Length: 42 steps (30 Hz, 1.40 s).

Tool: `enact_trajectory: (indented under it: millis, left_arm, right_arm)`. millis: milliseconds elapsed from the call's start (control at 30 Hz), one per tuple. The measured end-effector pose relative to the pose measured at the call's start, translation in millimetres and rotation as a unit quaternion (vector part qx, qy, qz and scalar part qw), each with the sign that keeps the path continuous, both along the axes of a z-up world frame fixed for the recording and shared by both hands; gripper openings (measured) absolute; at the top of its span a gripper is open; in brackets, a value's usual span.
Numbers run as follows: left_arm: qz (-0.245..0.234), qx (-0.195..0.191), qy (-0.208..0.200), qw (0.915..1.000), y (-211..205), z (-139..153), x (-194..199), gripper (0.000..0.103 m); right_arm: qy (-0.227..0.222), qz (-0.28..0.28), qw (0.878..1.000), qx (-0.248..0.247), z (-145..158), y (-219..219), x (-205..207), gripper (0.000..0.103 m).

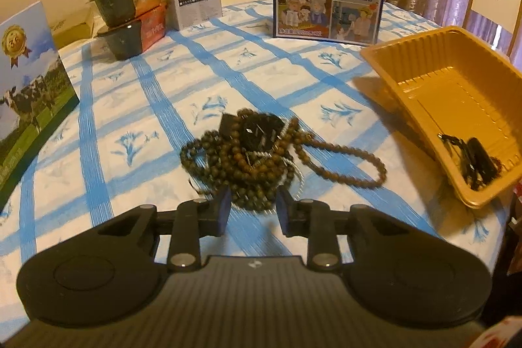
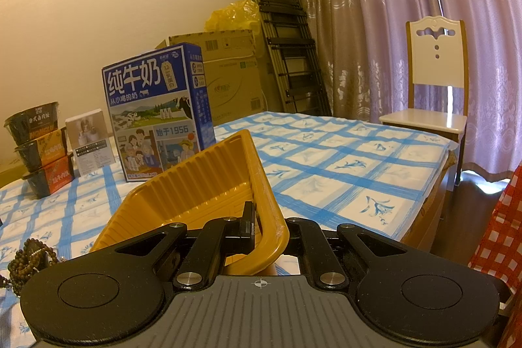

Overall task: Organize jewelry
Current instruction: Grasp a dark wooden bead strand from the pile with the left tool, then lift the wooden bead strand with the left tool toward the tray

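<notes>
With one dark piece in the tray (image 1: 424,61) my right gripper (image 2: 257,224) clamps tilted, my half-open left gripper (image 1: 253,207) straddles the bead pile (image 1: 248,152) mid-frame, gripping nothing.

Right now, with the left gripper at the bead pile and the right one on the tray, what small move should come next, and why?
Probably close the left gripper on the near edge of the bead pile. Its fingers straddle that edge without visibly pinching it. The right gripper is clamped on the yellow tray, tilted toward the pile with one dark piece already inside.
</notes>
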<state>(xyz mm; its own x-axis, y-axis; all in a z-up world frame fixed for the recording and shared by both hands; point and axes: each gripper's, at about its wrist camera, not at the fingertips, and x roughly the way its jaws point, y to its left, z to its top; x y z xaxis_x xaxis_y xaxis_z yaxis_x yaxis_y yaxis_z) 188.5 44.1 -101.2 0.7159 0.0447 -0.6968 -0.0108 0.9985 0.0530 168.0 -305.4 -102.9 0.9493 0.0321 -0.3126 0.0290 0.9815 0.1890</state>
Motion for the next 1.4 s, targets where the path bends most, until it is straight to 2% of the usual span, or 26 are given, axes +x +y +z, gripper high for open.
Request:
enact_trajectory:
  millis: [200,333,733,800,867,967,1033,1167,1400]
  left_arm:
    - [0.0,0.009,-0.009,0.9999,11,-2,33,0.023]
    - [0.003,0.003,-0.002,1.0,19,-4,52,0.018]
    - [-0.059,-0.022,-0.001,0.998,-5,-7,60,0.018]
    - [-0.063,-0.025,0.003,0.9977,-6,-9,64,0.015]
    - [-0.065,-0.033,0.009,0.9973,-4,-13,67,0.007]
    - [-0.065,-0.049,0.012,0.9966,0,-14,69,0.001]
    - [-0.064,-0.055,0.007,0.9965,2,-12,67,0.001]
    - [-0.051,-0.074,-0.007,0.9959,13,5,62,0.001]
    - [-0.031,-0.077,-0.071,0.994,42,71,44,0.001]
  right_arm:
    - [0.0,0.0,1.0,0.001,-1,0,0,0.007]
    - [0.001,0.0,1.0,0.001,-1,0,0,0.007]
    - [0.002,-0.001,1.0,0.003,-6,-7,0,0.007]
    - [0.002,-0.001,1.0,0.002,-6,-7,0,0.007]
    - [0.002,-0.001,1.0,0.002,-6,-7,0,0.007]
    - [0.002,-0.001,1.0,0.003,-6,-6,0,0.007]
    - [0.002,-0.001,1.0,0.002,-6,-7,0,0.007]
    - [0.002,-0.001,1.0,0.002,-6,-7,0,0.007]
    - [0.003,-0.002,1.0,0.005,-8,-9,0,0.007]
